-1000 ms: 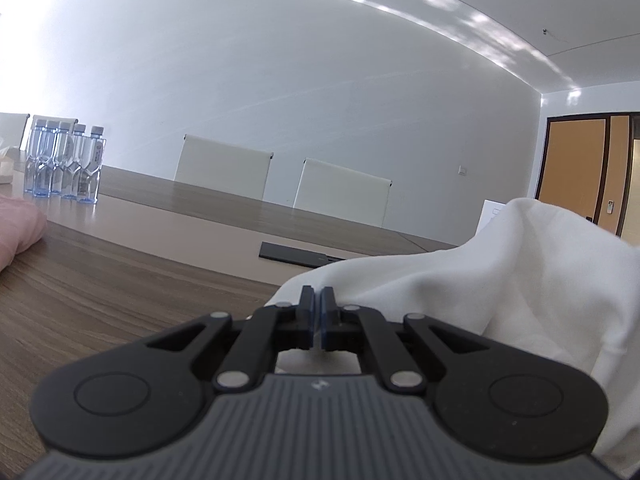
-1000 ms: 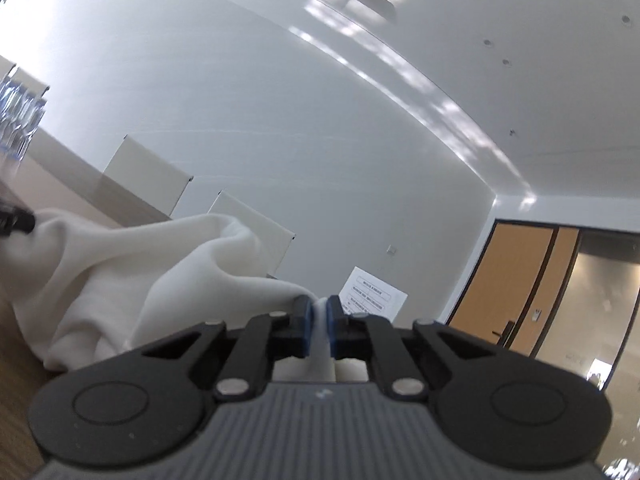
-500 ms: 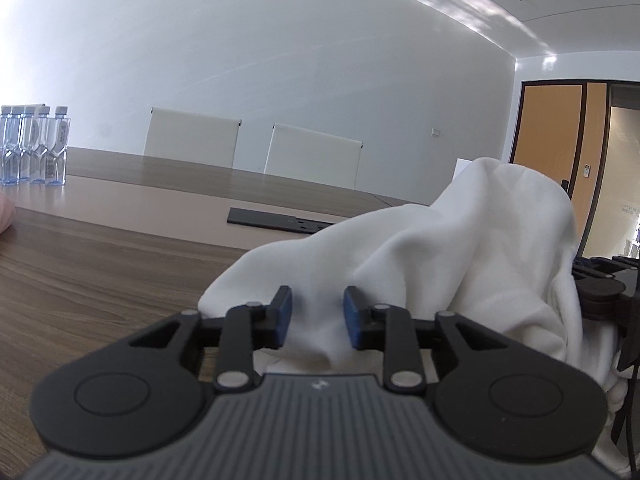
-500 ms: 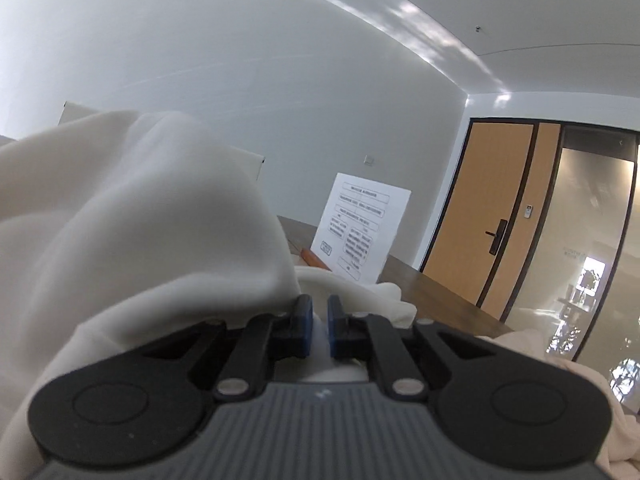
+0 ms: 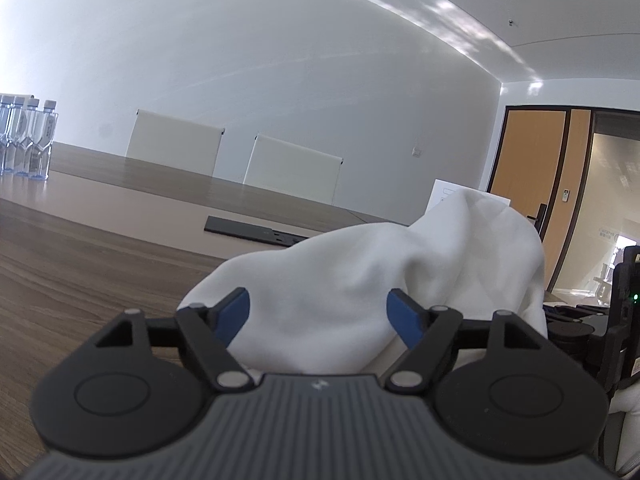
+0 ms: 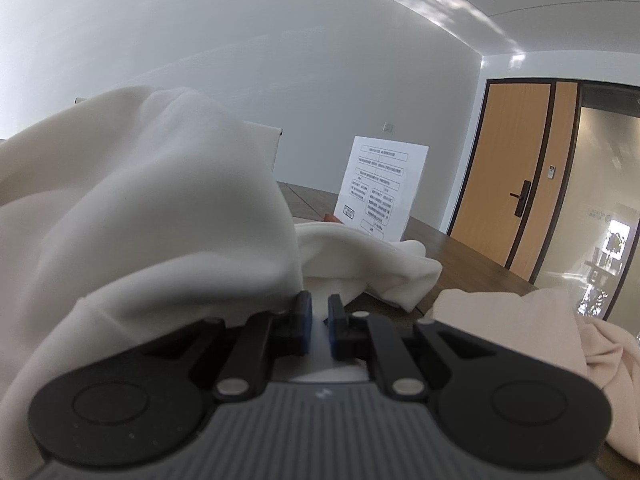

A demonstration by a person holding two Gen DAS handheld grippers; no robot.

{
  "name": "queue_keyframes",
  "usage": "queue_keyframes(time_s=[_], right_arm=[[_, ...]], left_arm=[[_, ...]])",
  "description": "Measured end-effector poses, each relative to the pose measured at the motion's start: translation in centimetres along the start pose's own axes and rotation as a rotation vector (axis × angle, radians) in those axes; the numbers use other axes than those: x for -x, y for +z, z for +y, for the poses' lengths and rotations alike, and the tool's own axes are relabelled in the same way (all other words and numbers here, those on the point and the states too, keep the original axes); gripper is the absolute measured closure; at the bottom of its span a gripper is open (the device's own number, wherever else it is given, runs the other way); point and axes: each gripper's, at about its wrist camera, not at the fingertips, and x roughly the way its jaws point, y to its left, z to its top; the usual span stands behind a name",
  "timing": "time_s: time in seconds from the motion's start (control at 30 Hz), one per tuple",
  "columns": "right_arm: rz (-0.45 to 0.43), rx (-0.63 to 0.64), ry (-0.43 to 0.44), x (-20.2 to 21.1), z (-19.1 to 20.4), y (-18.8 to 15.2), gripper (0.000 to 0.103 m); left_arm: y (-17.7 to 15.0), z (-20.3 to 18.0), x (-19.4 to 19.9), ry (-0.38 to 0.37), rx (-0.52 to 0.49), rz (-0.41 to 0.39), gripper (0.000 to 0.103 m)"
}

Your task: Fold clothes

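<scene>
A white garment [image 5: 384, 272] lies heaped on the wooden table [image 5: 80, 272], rising to a peak at the right. My left gripper [image 5: 318, 310] sits low in front of it, its jaws opening wide; cloth lies between the blue pads [image 5: 236, 312] but they do not press on it. In the right wrist view the same white garment [image 6: 152, 216] bulges up over the left side, and my right gripper [image 6: 318, 322] is shut on a fold of it. The right gripper's black body shows at the left wrist view's right edge [image 5: 616, 320].
Several water bottles [image 5: 28, 140] stand at the far left. Two white chairs [image 5: 292, 168] line the table's far side, with a black panel [image 5: 252, 232] set into the top. A printed sheet [image 6: 380, 188] stands upright behind the cloth. A pale pink garment [image 6: 520, 328] lies at the right. Doors [image 6: 516, 184] beyond.
My left gripper went from shut on the cloth to wide open, letting the fabric go. My right gripper sank toward the table with its fold, and the cloth heap settled lower.
</scene>
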Motion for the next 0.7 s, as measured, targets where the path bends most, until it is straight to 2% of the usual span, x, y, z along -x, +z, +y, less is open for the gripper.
queue_keyframes(time_s=[0.17, 0.23, 0.4, 0.5, 0.7], right_arm=[[0.009, -0.013, 0.005, 0.0, -0.2, -0.1, 0.093], [0.011, -0.014, 0.005, -2.0, -0.8, 0.4, 0.093], [0.013, -0.018, 0.003, -3.4, -1.1, 0.7, 0.093], [0.014, -0.022, 0.001, -3.7, -1.2, 0.7, 0.093], [0.013, -0.031, 0.010, -5.8, -2.4, 1.0, 0.093]], left_arm=[[0.2, -0.8, 1.2, -0.082, -0.030, -0.063, 0.029], [0.1, -1.4, 1.4, -0.111, -0.058, -0.075, 0.029], [-0.6, -2.2, -0.4, -0.141, -0.095, 0.027, 0.028], [-0.8, -2.4, -1.2, -0.131, -0.117, 0.067, 0.025], [-0.9, -2.2, -1.8, -0.079, -0.148, 0.067, 0.024]])
